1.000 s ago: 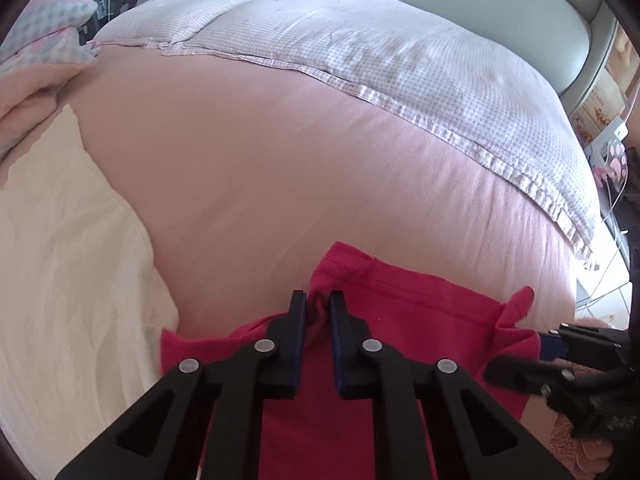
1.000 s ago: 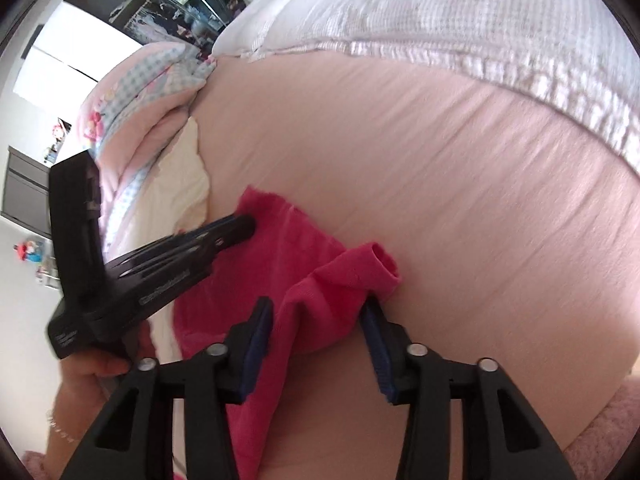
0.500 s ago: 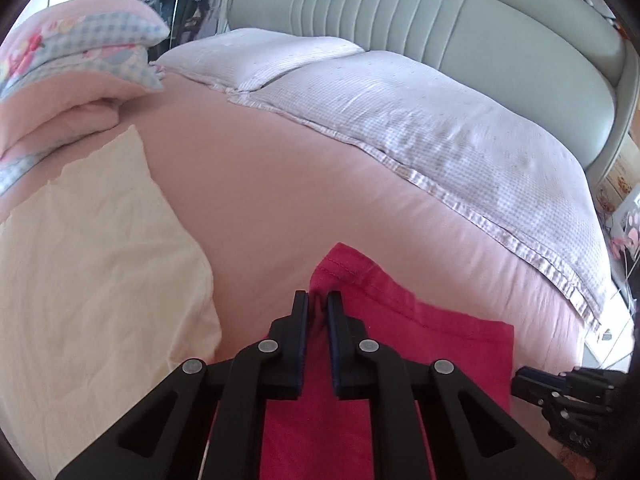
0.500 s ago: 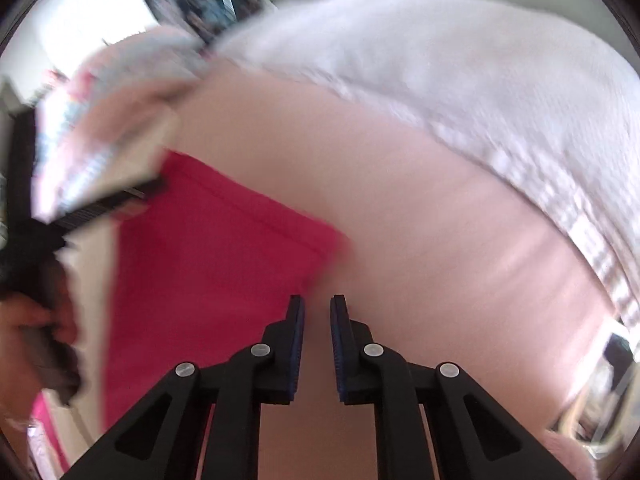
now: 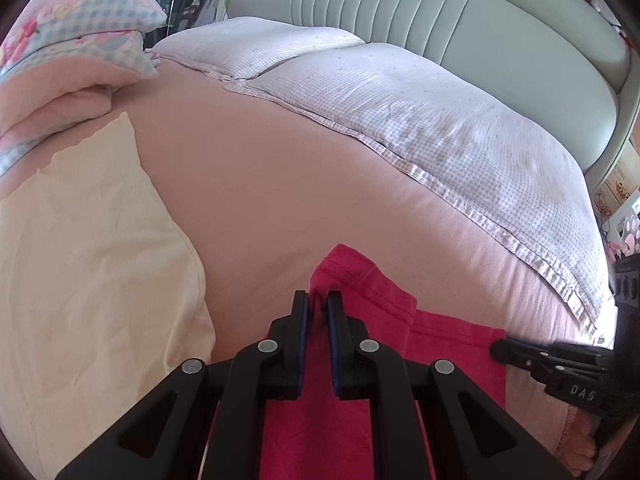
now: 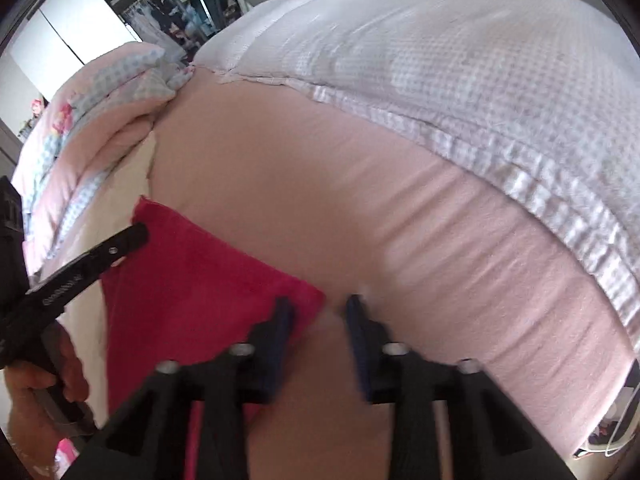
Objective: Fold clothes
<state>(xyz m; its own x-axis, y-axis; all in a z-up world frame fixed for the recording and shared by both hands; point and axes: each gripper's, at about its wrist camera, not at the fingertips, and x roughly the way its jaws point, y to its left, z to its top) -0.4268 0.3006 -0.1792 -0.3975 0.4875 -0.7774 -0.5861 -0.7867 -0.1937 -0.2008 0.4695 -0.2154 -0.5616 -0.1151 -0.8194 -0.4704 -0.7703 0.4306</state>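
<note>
A crimson garment (image 5: 440, 360) lies spread on the pink bed sheet (image 5: 260, 200). My left gripper (image 5: 318, 308) is shut on a raised fold at the garment's far left corner. In the right wrist view the same gripper (image 6: 136, 236) rests on that corner, held by a hand (image 6: 36, 392). My right gripper (image 6: 318, 316) is blurred, with its jaws apart. The garment's (image 6: 192, 280) right corner lies against its left finger, and bare sheet shows in the gap. From the left wrist, the right gripper (image 5: 496, 348) sits at the garment's right edge.
A cream cloth (image 5: 88, 260) lies on the sheet left of the garment. Two checked pillows (image 5: 440, 128) sit before the grey padded headboard (image 5: 440, 12). A folded pink and blue quilt (image 5: 68, 60) is piled at the far left. The bed's right edge drops off near a bedside shelf (image 5: 624, 200).
The right jaws had a bunched corner of the garment between them, then came nearly together beside it; they now stand apart. The garment went from bunched to flat. The left grip held.
</note>
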